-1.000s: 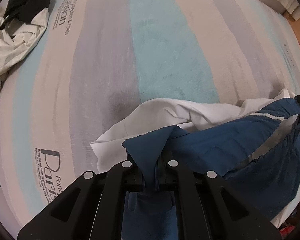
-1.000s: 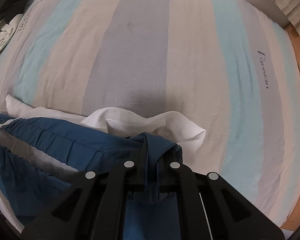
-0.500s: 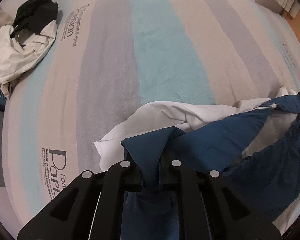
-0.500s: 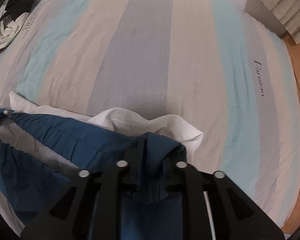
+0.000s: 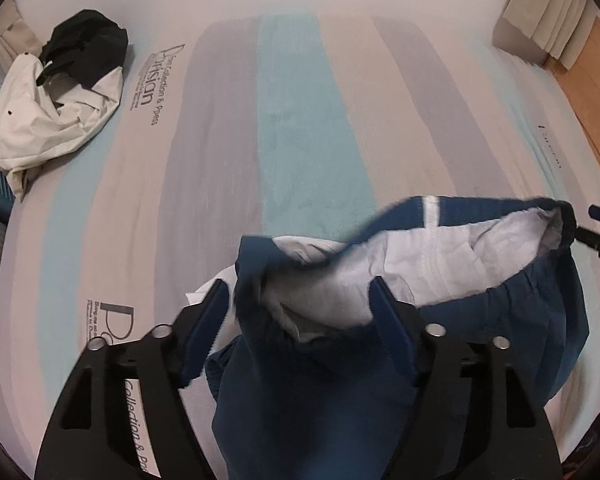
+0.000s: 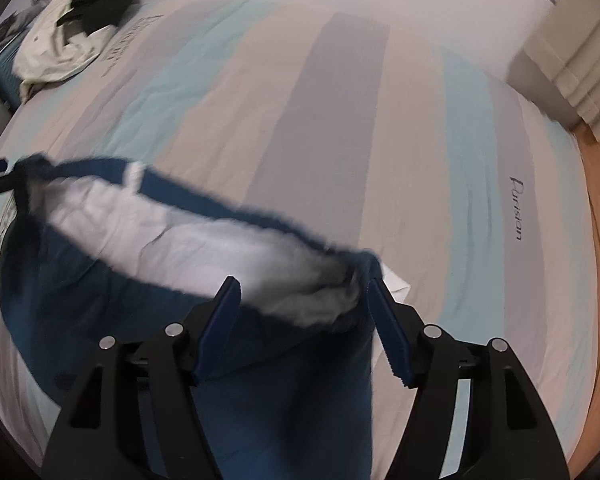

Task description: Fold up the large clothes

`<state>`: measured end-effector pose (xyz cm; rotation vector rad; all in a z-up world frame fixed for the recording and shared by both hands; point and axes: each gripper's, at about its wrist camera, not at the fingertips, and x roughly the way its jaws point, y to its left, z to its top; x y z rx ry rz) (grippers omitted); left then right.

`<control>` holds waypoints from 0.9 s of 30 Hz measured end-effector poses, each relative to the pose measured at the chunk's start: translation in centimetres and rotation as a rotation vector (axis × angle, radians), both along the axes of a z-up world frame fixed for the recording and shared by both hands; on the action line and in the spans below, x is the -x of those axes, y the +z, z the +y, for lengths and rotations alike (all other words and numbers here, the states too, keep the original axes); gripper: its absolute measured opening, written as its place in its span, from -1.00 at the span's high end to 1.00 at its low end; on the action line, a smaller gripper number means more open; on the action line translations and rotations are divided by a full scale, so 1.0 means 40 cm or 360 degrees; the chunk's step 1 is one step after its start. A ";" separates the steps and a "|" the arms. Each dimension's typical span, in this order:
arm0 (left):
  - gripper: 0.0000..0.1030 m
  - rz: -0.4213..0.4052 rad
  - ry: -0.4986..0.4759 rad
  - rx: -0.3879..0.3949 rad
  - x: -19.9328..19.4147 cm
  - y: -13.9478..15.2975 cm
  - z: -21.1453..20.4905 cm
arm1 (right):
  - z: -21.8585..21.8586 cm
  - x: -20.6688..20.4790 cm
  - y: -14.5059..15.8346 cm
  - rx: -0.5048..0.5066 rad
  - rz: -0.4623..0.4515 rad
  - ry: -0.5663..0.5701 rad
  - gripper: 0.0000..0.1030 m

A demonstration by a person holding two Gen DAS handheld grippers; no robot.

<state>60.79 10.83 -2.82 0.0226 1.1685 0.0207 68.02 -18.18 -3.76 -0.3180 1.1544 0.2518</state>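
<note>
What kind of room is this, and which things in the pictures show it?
Most likely a bedroom in a home. A wide bed with a striped sheet fills both views, loose clothes lie heaped at its far corner, and a wooden floor runs beside it, with a curtain hanging beyond.

This is a bedroom in a home. A wide bed (image 5: 300, 128) fills both views, covered by a sheet striped in pale blue, grey and beige with printed lettering. A crumpled white garment (image 5: 48, 120) and a black garment (image 5: 86, 52) lie heaped near its far left corner. Beside the bed runs a wooden floor (image 6: 596, 240), with pale pleated curtains (image 6: 580, 64) hanging at the far right.
</note>
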 end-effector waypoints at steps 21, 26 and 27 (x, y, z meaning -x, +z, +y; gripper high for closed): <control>-0.31 0.0215 0.0011 -0.0081 0.153 -0.210 0.039 | -0.022 0.122 -0.242 0.0081 0.0295 -0.0157 -0.54; 0.49 0.0243 0.0038 -0.0122 0.153 -0.238 0.059 | 0.016 0.123 -0.254 0.0030 0.0323 -0.0097 0.51; 0.59 0.0242 0.0045 -0.0131 0.154 -0.240 0.067 | 0.028 0.125 -0.251 0.0060 0.0301 -0.0083 0.76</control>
